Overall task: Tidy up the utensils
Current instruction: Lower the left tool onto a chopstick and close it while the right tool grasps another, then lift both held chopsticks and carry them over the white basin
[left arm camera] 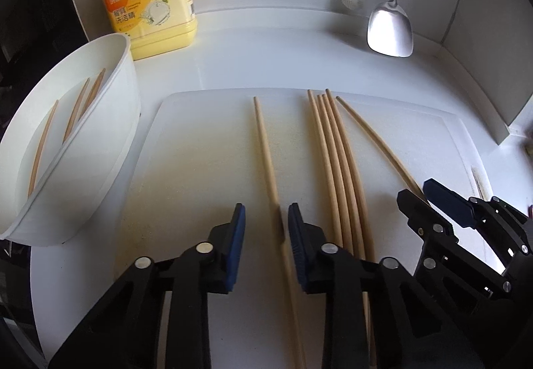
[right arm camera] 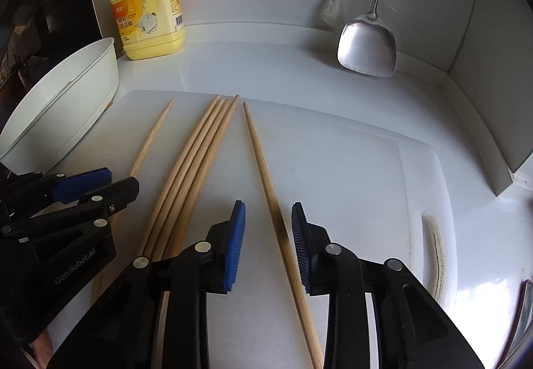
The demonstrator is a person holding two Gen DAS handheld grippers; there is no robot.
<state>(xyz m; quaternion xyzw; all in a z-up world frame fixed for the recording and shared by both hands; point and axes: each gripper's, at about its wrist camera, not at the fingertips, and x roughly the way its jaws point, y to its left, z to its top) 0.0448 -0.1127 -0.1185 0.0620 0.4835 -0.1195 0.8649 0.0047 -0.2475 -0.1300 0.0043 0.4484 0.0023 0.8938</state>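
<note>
On the white worktop (left arm camera: 266,62), a pale cutting board (right arm camera: 333,169) carries six wooden chopsticks. The left tool (left arm camera: 266,235) and right tool (right arm camera: 268,235) each straddle a chopstick, pads apart; a lift now would slip. Only the left view shows chopsticks inside the white tub (left arm camera: 110,122) at left.

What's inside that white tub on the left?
In the left wrist view, the white tub holds at least three wooden chopsticks, leaning along its inside. Its near wall covers the bottom, so anything lying there cannot be seen.
</note>
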